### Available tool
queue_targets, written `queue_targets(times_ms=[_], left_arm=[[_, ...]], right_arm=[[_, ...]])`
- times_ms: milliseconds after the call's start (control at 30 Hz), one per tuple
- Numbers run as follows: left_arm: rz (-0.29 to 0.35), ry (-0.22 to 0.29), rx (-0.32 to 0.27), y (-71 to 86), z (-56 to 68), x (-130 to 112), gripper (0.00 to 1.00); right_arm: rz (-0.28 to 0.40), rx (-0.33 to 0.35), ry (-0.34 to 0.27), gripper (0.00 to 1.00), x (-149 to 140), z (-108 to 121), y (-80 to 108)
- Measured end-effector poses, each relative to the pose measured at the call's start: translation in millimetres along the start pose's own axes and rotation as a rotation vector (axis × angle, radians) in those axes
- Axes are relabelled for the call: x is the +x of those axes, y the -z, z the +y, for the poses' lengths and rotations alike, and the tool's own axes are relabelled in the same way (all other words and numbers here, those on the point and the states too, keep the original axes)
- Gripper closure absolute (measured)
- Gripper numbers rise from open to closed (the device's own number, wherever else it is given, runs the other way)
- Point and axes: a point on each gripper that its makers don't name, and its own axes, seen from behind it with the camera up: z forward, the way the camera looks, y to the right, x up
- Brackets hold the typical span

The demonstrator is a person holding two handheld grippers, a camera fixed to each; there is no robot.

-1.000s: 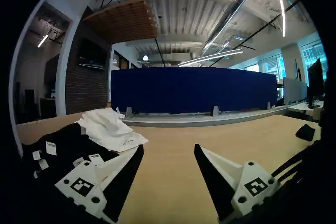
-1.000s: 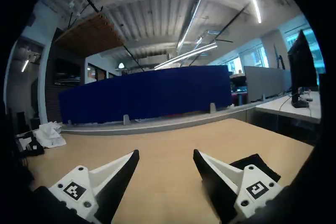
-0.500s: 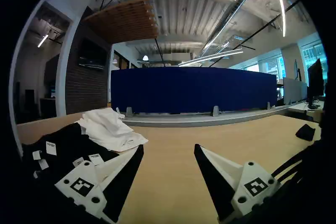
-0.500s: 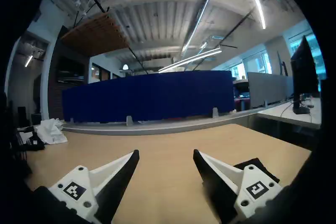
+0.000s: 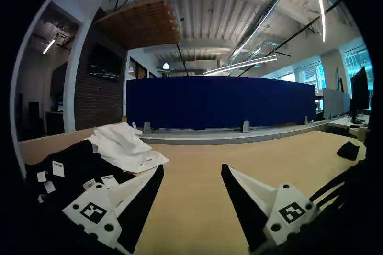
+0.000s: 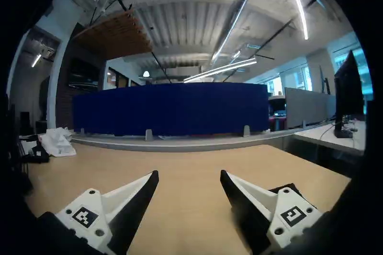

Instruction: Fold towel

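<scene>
left gripper (image 5: 191,174) low and level over wooden table (image 5: 268,152), jaws wide apart, empty, white towel (image 5: 125,147) crumpled ahead-left on black cloth (image 5: 72,165), near its left finger, right gripper (image 6: 189,178) same pose, jaws apart, empty, white towel (image 6: 57,141) well off to its left, blue partition (image 6: 172,109) ahead

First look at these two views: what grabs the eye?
The long blue partition along the far edge of the wooden table dominates both views. Next comes the crumpled white towel, lying on a black cloth at the left in the left gripper view. In front, the left gripper and right gripper are both open above the table, holding nothing.
</scene>
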Motion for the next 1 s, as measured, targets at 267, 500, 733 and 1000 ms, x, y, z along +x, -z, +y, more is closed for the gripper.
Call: queue_targets(times_ms=[267,500,733,1000], left_arm=[[0.0,0.0,0.0,-0.5,0.4,0.4,0.11],[0.0,0.0,0.0,-0.6,0.2,0.4,0.11],[0.0,0.0,0.0,-0.3,0.4,0.5,0.11],[0.0,0.0,0.0,-0.5,0.6,0.3,0.11]], right_arm=[[-0.002,0.001,0.021,0.0,-2.2,-1.5,-0.5],[-0.002,0.001,0.019,0.0,-2.5,-1.1,0.1],[-0.002,0.001,0.021,0.0,-2.9,-0.7,-0.5],[-0.002,0.001,0.02,0.0,-3.4,-1.2,-1.5]])
